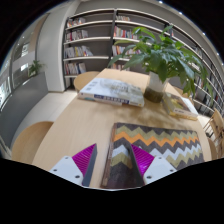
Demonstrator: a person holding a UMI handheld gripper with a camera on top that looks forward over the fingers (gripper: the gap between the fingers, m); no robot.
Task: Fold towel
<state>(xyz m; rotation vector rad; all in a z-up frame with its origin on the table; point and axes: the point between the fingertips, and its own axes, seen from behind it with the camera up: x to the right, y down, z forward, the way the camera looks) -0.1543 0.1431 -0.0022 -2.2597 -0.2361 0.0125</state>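
A towel (158, 147) with a zigzag pattern in grey, orange, yellow and teal lies flat on a light wooden table (70, 122). My gripper (113, 164) is low over the table at the towel's near left corner. Its fingers are open and wide apart, and both magenta pads show, the left pad (85, 158) and the right pad (143, 158). The towel's near left part lies between the fingers, resting on the table. The right finger is over the towel and the left finger is over bare table beside the towel's left edge.
A stack of magazines (113, 92) lies on the table beyond the towel. A potted green plant (165, 55) stands behind it to the right. Bookshelves (95, 35) line the far wall. A curved wooden chair back (28, 140) stands left of the table.
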